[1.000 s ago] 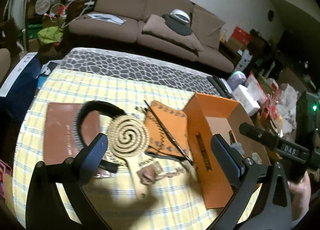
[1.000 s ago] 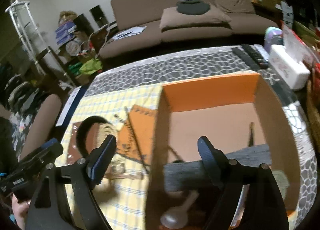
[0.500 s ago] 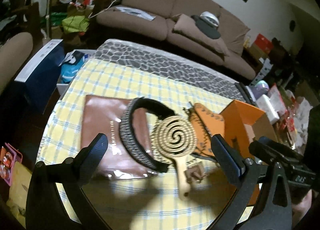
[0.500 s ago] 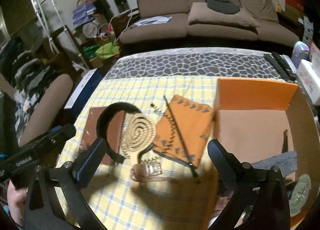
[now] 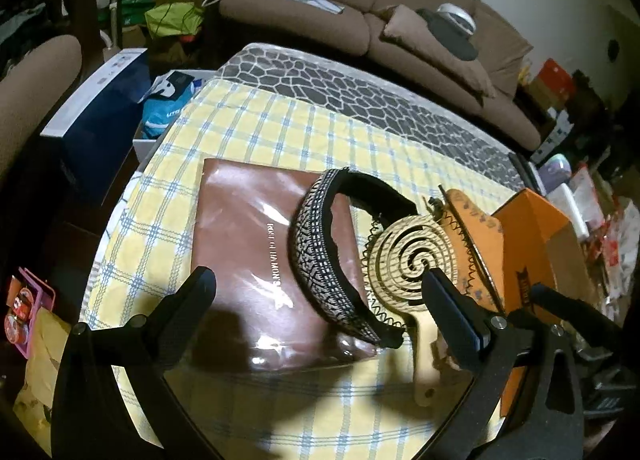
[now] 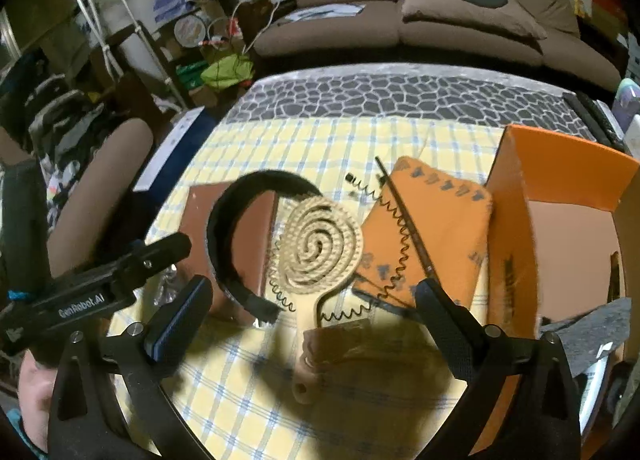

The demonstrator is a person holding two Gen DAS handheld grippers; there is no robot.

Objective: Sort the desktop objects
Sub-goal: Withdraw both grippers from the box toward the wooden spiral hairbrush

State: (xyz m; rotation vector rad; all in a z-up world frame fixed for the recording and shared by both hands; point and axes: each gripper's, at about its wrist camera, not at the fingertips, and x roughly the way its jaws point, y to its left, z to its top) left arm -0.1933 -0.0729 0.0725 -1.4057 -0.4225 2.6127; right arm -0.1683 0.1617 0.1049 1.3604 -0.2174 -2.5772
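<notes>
I hold both grippers, left (image 5: 320, 292) and right (image 6: 312, 296), wide and empty above the hairbrush (image 6: 316, 248) at mid-table, near the orange box (image 6: 560, 196) on the right edge. Best taken by its bare handle: the headband (image 5: 320, 260) and coiled hair tie (image 6: 394, 256) crowd its head.
</notes>
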